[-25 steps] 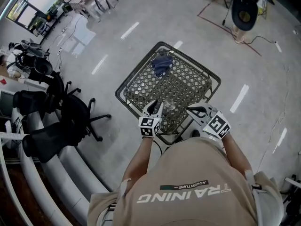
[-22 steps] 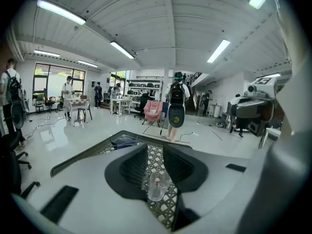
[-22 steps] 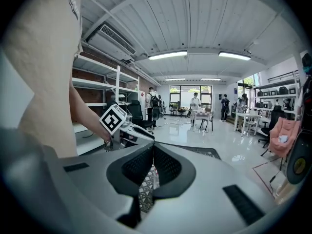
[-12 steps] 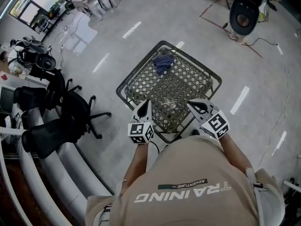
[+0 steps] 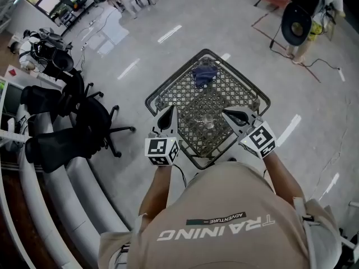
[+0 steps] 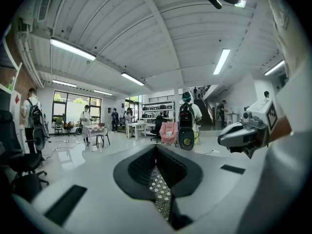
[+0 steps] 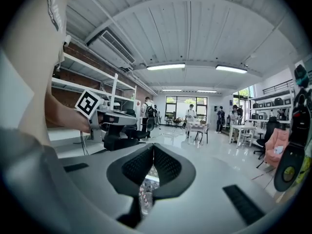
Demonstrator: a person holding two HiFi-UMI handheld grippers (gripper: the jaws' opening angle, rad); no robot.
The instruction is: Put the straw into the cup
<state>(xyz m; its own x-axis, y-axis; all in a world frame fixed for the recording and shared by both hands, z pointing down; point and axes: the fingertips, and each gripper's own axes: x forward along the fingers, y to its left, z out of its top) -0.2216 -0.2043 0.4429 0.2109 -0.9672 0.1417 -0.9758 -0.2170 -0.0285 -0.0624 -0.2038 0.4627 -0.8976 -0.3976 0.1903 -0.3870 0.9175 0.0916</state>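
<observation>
Left gripper (image 5: 166, 114): pulling back from the cup (image 5: 208, 120), jaws pressed together, holding nothing.
Right gripper (image 5: 233, 116): jaws together, empty.
Straw: nobody is holding it now.

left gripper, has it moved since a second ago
Yes. The left gripper has swung out to the left, away from the cup and toward the left rim of the mesh table.

The head view looks steeply down over the person onto the mesh table (image 5: 174, 97). The gripper views sit near it, facing level across the room. Each catches the other: left gripper (image 5: 167, 112), right gripper (image 5: 229, 115).
</observation>
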